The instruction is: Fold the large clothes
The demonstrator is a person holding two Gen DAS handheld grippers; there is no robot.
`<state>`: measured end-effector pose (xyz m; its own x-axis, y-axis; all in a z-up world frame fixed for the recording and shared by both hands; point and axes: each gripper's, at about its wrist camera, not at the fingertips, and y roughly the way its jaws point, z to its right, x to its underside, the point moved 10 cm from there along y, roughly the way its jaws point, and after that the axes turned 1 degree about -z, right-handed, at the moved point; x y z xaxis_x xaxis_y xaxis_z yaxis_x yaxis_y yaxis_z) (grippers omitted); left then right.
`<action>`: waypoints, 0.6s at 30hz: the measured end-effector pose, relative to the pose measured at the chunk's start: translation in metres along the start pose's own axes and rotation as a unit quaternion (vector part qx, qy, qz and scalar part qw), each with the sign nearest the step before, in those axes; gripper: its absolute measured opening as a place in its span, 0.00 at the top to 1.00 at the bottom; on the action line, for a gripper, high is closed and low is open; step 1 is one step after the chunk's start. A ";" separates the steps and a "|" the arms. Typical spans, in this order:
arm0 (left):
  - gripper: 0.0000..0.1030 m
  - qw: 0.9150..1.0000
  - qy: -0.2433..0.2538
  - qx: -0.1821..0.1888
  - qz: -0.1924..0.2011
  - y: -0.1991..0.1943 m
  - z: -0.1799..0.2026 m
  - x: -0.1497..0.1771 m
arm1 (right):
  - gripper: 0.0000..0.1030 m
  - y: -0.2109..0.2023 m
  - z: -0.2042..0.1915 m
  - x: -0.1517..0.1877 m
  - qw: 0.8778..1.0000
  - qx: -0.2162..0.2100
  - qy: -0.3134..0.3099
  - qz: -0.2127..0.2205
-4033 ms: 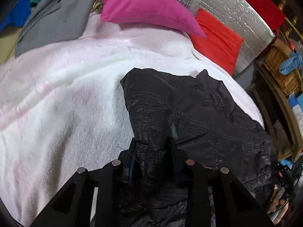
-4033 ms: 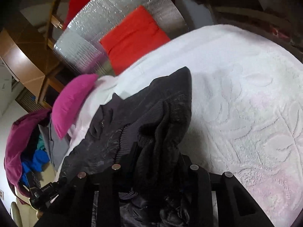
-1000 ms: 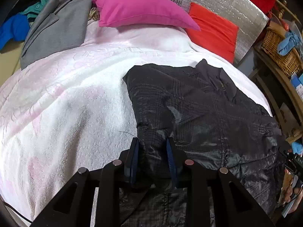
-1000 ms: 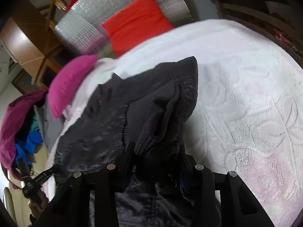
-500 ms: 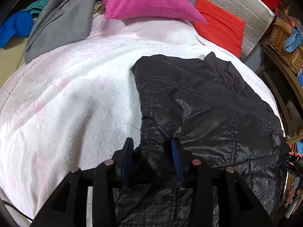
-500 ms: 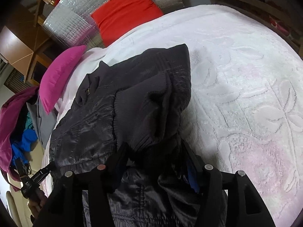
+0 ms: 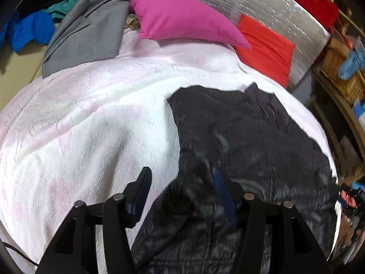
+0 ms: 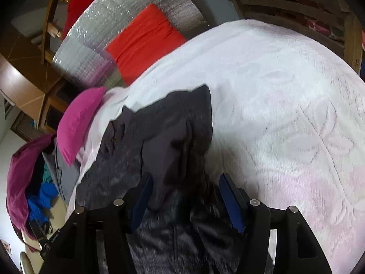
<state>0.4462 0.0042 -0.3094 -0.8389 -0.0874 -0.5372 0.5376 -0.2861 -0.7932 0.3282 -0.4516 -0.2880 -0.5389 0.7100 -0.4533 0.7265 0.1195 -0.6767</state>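
Note:
A large black shiny jacket (image 7: 251, 141) lies spread on the white bedspread (image 7: 91, 118), collar toward the pillows. My left gripper (image 7: 182, 182) is open, its fingers apart over the jacket's near left edge, with fabric lying loose between them. In the right wrist view the jacket (image 8: 164, 137) shows its grey ribbed hem bunched in a fold. My right gripper (image 8: 184, 189) is open, fingers wide apart astride that fold, which rests on the bedspread (image 8: 285, 114).
A magenta pillow (image 7: 182, 20) and a red cushion (image 7: 267, 48) lie at the head of the bed against a silver quilted panel (image 7: 262, 6). A grey garment (image 7: 89, 36) and blue clothes (image 7: 29, 32) are piled at the far left. A wicker basket (image 7: 342, 75) stands right.
Both grippers were shut on the jacket's lower edge half a second ago. Both have opened and let the fabric drop onto the bed.

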 end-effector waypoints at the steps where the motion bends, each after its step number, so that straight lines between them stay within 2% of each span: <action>1: 0.42 1.000 -0.008 0.006 0.001 0.003 -0.001 -0.005 | 0.37 0.003 -0.001 -0.006 1.000 -0.005 0.002 0.002; 6: 0.40 0.999 -0.028 0.020 0.008 0.024 -0.002 -0.032 | 0.35 0.027 0.001 -0.032 1.000 -0.007 0.013 0.014; 9: 0.40 0.999 -0.043 0.032 -0.009 0.043 -0.002 -0.040 | 0.35 0.051 0.004 -0.036 1.000 -0.011 0.023 -0.005; 12: 0.39 0.999 -0.032 0.031 -0.023 0.058 0.003 -0.044 | 0.35 0.071 0.008 -0.040 0.999 -0.015 0.025 -0.024; 14: 0.39 0.998 -0.029 0.039 -0.032 0.067 0.006 -0.046 | 0.35 0.080 0.011 -0.039 0.998 -0.032 0.048 -0.037; 18: 0.40 0.996 -0.047 0.059 -0.048 0.082 0.004 -0.048 | 0.34 0.088 0.007 -0.042 0.998 -0.041 0.043 -0.036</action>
<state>0.5302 -0.0188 -0.3472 -0.8934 -0.1421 -0.4261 0.4452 -0.4065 -0.7978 0.4118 -0.4753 -0.3328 -0.5558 0.7536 -0.3509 0.7214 0.2274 -0.6541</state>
